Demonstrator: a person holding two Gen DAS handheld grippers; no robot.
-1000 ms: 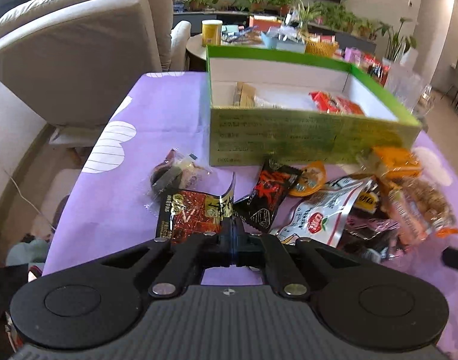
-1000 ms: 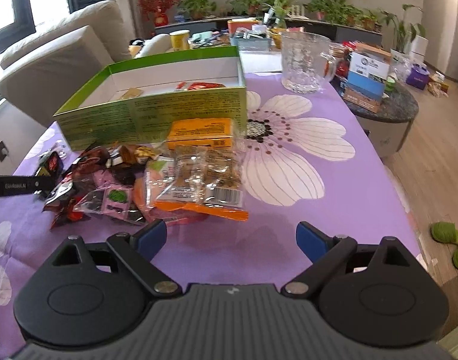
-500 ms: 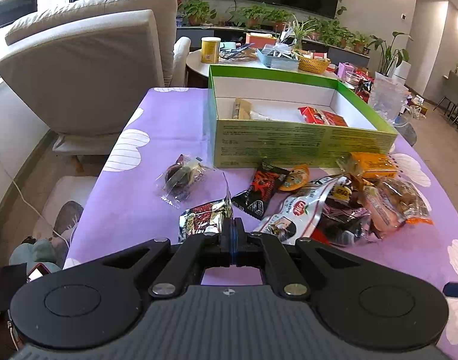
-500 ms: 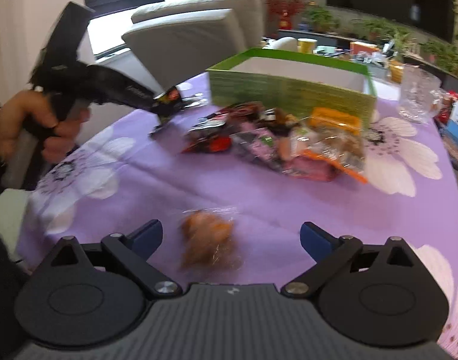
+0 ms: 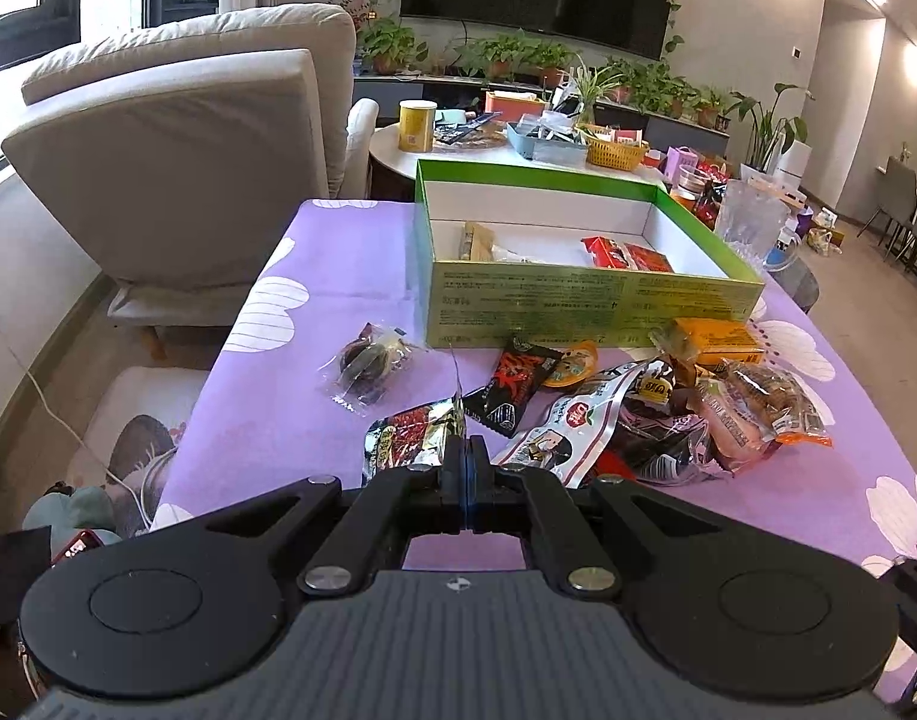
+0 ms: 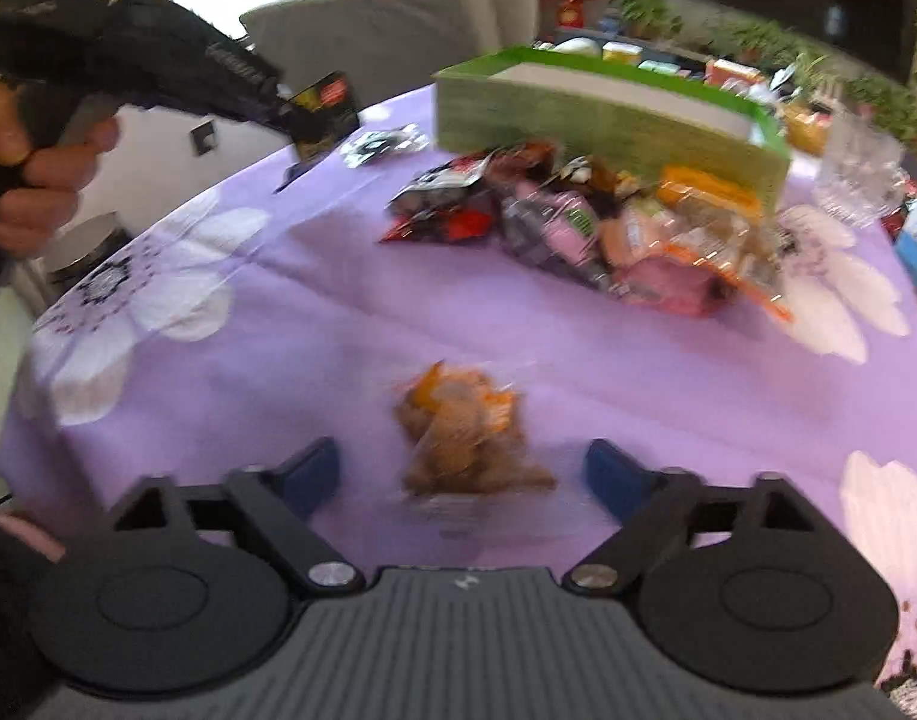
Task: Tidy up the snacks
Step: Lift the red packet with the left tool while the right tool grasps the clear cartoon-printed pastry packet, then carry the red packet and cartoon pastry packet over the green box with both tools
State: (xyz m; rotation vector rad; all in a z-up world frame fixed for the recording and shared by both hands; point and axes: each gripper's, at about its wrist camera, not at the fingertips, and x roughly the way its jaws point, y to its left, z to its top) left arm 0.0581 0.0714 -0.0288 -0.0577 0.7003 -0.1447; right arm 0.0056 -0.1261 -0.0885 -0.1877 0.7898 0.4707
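My left gripper (image 5: 464, 456) is shut on a red-and-silver snack packet (image 5: 407, 438) and holds it in the air above the purple table; the right wrist view shows it lifted (image 6: 323, 114). The green box (image 5: 578, 294) stands at the back with a few snacks inside. A pile of snack packets (image 5: 668, 414) lies in front of it. My right gripper (image 6: 461, 474) is open, low over the table, with an orange-brown snack bag (image 6: 464, 426) lying between its fingers (image 6: 311, 471).
A clear packet with a dark snack (image 5: 371, 363) lies left of the pile. A glass jug (image 5: 749, 222) stands right of the box. A beige armchair (image 5: 176, 156) is beyond the table's left edge. A cluttered round side table (image 5: 506, 141) is behind the box.
My left gripper has lifted the red-and-silver packet off the table and pulled back. My right gripper has swung left and down over the orange-brown bag near the front edge.
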